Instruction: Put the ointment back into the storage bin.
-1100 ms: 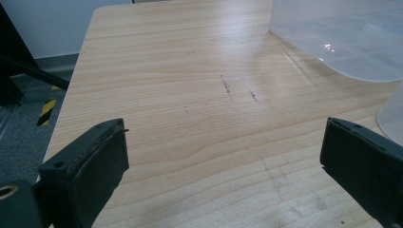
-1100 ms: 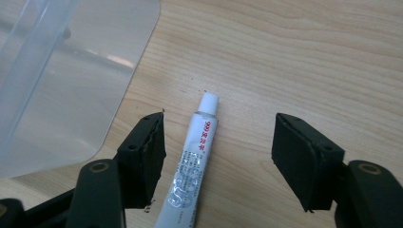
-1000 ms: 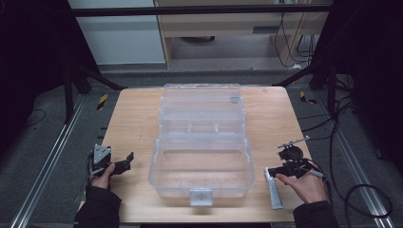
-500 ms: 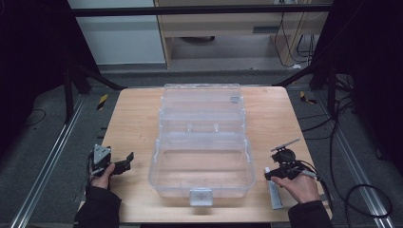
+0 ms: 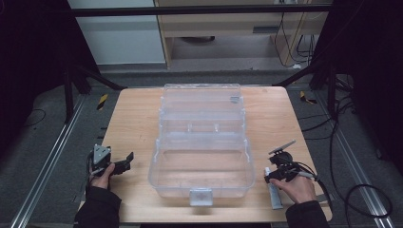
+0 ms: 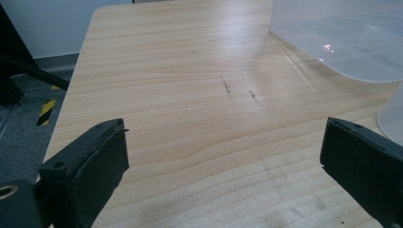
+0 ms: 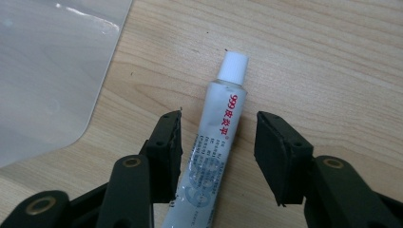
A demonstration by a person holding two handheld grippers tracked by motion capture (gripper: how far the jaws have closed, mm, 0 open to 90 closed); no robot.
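right gripper (image 7: pixel 218 142) straddles small white-capped ointment tube (image 7: pixel 216 142) lying on wooden table (image 7: pixel 332 61) beside clear plastic box (image 5: pixel 202 142); jaws apart, nothing held. judged pre-grasp: closing comes next. left gripper (image 6: pixel 223 156) wide open, empty.

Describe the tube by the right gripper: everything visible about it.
The tube is a small, pale squeeze tube with a ribbed white screw cap, capped, and red and grey print along its body. It lies flat on the wooden table, right of the clear plastic case. The right gripper straddles it, jaws open, a gap showing on each side.
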